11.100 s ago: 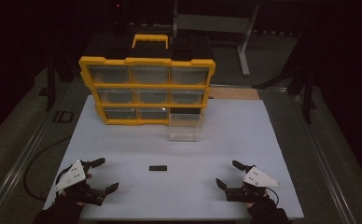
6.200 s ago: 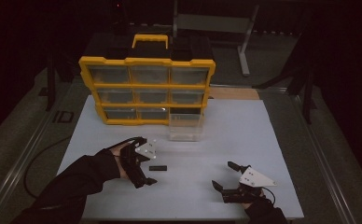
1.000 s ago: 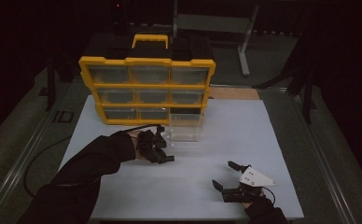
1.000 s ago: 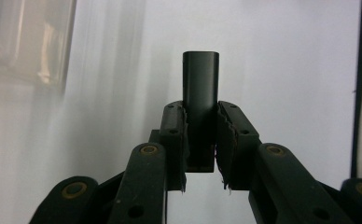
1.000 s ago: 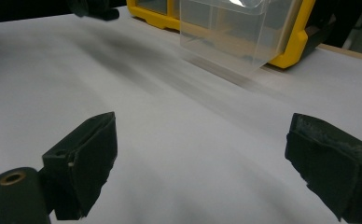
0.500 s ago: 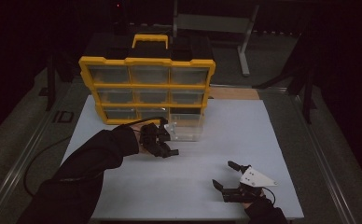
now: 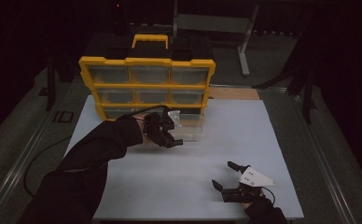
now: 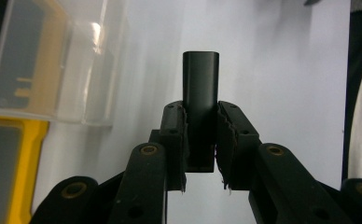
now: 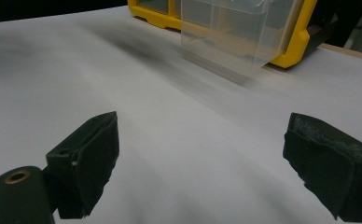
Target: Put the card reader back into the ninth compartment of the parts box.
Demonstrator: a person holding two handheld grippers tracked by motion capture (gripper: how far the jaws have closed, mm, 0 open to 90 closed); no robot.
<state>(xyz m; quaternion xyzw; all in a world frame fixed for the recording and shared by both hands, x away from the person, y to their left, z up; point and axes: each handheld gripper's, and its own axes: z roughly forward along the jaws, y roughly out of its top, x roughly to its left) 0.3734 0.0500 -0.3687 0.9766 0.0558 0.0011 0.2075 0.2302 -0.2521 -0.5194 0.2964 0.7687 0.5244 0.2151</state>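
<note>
Table (image 7: 137,186) with a white top took up most of the high view, and the yellow drawer cabinet (image 7: 146,84) stood in the upper middle of it. One clear drawer (image 7: 188,128) was pulled out of the bottom row and sat just in front of the cabinet. The left gripper (image 7: 172,140) hovered in the middle of the frame, beside that drawer. In the left gripper view its jaws were pressed on a small black plug-like part (image 8: 200,102), which stuck out forward past the pads. The right gripper (image 7: 223,177) rested low on the table at the lower right, well apart from the drawer, and its jaws were spread with nothing between them.

I judge that the part was meant for the clear drawer. It could slip or turn, because much of it was outside the pads. It could also hit the near wall of the drawer, which was hard to see, and push the loose drawer away. Nothing else stood between the gripper and the drawer.
</note>
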